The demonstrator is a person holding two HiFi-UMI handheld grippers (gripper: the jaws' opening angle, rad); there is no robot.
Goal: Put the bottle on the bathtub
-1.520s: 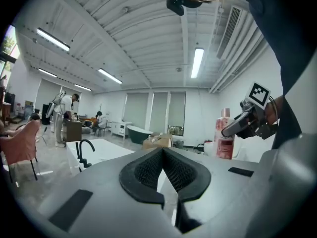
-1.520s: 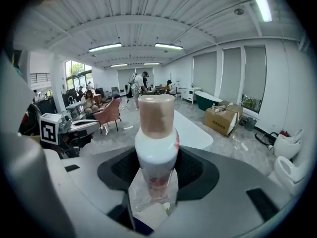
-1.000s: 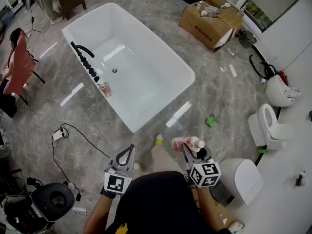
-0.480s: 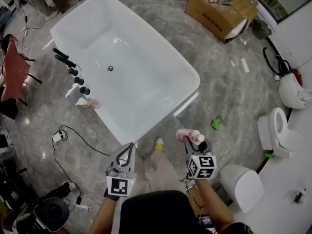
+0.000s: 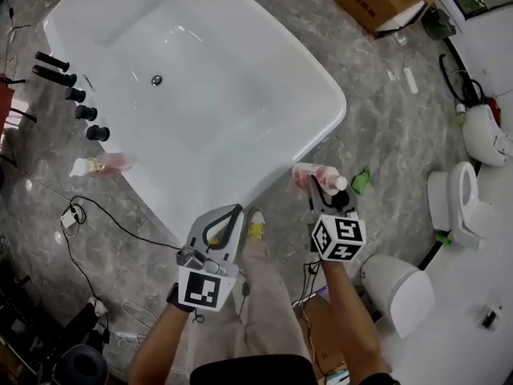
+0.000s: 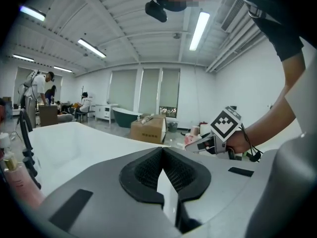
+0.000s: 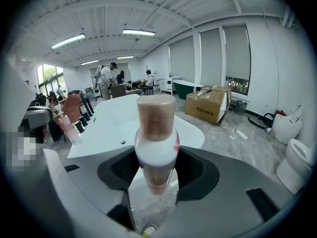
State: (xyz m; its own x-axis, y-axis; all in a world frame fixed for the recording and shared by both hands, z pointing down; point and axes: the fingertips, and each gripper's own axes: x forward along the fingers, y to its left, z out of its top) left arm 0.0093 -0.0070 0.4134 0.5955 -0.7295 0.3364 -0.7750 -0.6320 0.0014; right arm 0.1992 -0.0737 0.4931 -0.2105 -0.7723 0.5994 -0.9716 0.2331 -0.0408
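Right hand-held gripper [image 5: 314,189] clamps the bottle [image 5: 321,176], just off the bathtub's [image 5: 335,125] near corner, over the floor; a carrying step, I'd say; next it wants bringing over the rim and setting down steady; left hand-held gripper [image 5: 227,220] closed, empty.

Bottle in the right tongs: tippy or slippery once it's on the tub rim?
Probably tippy: the bottle is tall and narrow, and the bathtub rim looks glossy. Likely rigid plastic, since the body shows no denting in the grip. Round sides suggest it would roll if toppled.
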